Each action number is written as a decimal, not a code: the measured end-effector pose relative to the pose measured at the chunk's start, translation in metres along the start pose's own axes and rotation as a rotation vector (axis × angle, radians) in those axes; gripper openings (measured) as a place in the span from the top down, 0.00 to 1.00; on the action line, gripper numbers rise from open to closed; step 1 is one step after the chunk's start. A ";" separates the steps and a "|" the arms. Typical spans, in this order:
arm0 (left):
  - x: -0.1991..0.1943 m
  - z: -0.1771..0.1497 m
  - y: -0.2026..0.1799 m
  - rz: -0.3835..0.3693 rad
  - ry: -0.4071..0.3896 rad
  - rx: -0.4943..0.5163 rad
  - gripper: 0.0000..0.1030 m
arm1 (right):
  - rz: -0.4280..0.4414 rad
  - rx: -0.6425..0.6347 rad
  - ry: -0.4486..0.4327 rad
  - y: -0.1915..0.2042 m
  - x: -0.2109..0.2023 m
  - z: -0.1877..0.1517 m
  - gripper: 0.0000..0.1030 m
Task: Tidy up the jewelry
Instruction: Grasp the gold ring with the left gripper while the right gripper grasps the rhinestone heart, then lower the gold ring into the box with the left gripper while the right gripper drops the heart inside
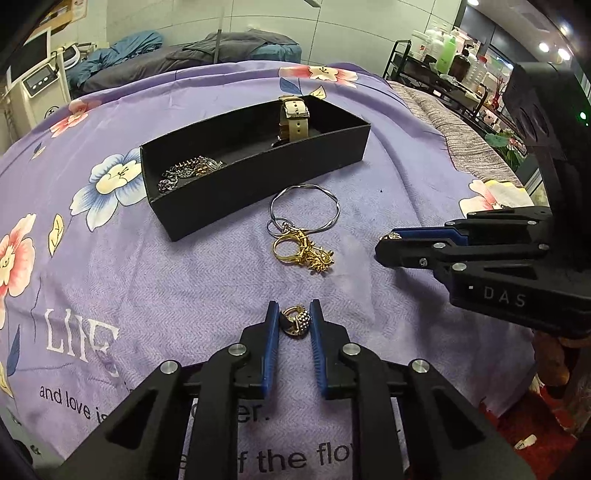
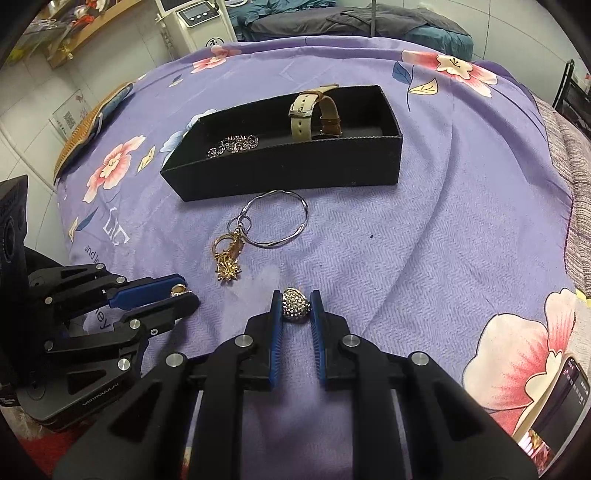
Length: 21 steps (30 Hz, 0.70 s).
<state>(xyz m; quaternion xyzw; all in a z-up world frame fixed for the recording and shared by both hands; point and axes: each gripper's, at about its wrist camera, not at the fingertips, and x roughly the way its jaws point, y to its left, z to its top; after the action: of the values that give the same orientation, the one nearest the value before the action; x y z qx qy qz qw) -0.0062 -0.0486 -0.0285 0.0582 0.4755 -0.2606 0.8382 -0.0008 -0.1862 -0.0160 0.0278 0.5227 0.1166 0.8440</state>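
My left gripper (image 1: 293, 312) is shut on a studded gold ring (image 1: 295, 322) just above the purple cloth; it also shows in the right wrist view (image 2: 184, 291). My right gripper (image 2: 295, 301) is shut on a rhinestone heart piece (image 2: 294, 305); it shows in the left wrist view (image 1: 384, 242) too. A black box (image 1: 258, 173) holds a beige-strapped watch (image 1: 293, 118) and a chain bracelet (image 1: 188, 170). A silver bangle (image 1: 304, 208) and gold jewelry (image 1: 304, 253) lie on the cloth before the box.
The purple floral cloth (image 1: 147, 295) covers the table. A phone (image 2: 561, 410) lies at the right edge. A shelf with bottles (image 1: 450, 55) stands at the far right, a white machine (image 2: 199, 18) at the far left.
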 end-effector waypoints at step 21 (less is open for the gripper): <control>-0.014 0.027 0.023 0.063 -0.055 -0.010 0.84 | -0.010 -0.044 -0.069 0.024 -0.022 0.022 0.85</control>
<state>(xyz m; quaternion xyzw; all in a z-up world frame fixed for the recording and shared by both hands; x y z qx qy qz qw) 0.0205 -0.0332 -0.0057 0.0620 0.4514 -0.2332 0.8591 0.0050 -0.1662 0.0176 0.0109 0.4907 0.1228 0.8626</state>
